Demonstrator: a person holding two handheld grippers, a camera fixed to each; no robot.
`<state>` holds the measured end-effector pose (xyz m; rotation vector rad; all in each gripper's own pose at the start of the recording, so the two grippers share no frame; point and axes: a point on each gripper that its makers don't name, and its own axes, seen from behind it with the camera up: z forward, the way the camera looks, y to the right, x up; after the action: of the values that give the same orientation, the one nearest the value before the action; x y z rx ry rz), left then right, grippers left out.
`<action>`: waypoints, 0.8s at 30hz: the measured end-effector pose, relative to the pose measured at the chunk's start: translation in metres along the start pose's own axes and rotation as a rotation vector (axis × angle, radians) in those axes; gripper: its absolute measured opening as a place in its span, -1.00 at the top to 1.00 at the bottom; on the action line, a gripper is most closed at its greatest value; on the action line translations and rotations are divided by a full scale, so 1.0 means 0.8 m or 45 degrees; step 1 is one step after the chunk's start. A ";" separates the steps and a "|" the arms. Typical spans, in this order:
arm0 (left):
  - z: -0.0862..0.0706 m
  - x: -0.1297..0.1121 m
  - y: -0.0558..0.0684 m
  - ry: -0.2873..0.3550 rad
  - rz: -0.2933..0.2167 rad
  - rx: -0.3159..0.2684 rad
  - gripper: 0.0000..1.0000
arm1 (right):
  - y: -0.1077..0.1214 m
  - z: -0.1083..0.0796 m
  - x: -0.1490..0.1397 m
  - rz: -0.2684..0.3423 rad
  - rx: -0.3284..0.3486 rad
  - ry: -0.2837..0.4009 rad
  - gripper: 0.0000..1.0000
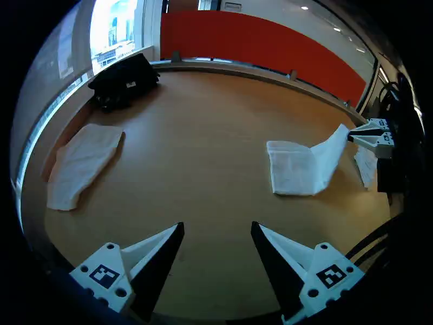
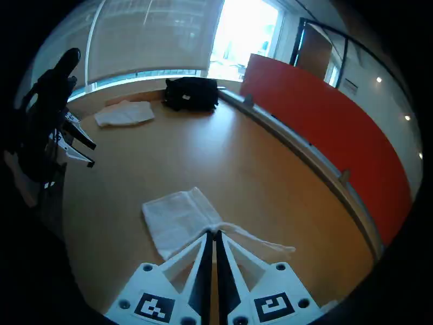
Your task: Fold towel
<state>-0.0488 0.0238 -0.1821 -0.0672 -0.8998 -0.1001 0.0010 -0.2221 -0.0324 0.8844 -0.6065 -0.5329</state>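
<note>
Towel (image 1: 295, 168): white, part-folded, lying on table (image 1: 205, 135); one corner is lifted off the wood.
Right gripper (image 2: 212, 234): jaws closed to a sliver, pinching that raised corner.
Left gripper (image 1: 217, 225): jaws wide apart, holding nothing, above bare wood, well apart from the towel.
Second towel (image 1: 81, 162): folded flat near the table's edge, beside the bag.
Bag (image 1: 124, 81): black, at far corner of the table (contents hidden, cannot tell).

We see daylight flooding through the blown-out window (image 2: 246, 38), soft shadows on the table (image 1: 216, 135), edges bent and perhaps slightly blurred.
</note>
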 end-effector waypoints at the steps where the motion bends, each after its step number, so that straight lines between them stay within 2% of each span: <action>1: -0.001 0.000 0.000 0.003 -0.003 0.000 -0.83 | -0.003 0.003 0.002 -0.005 0.010 -0.002 0.92; 14: -0.021 0.007 -0.009 0.049 -0.028 0.025 -0.83 | -0.061 0.051 0.012 -0.080 0.174 -0.054 0.92; 24: -0.030 -0.004 -0.017 0.052 -0.067 0.052 -0.83 | -0.117 0.105 -0.008 -0.074 0.313 -0.132 0.92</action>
<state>-0.0338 0.0080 -0.1992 -0.0032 -0.8624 -0.1317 -0.0774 -0.3132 -0.0706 1.1143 -0.7534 -0.5665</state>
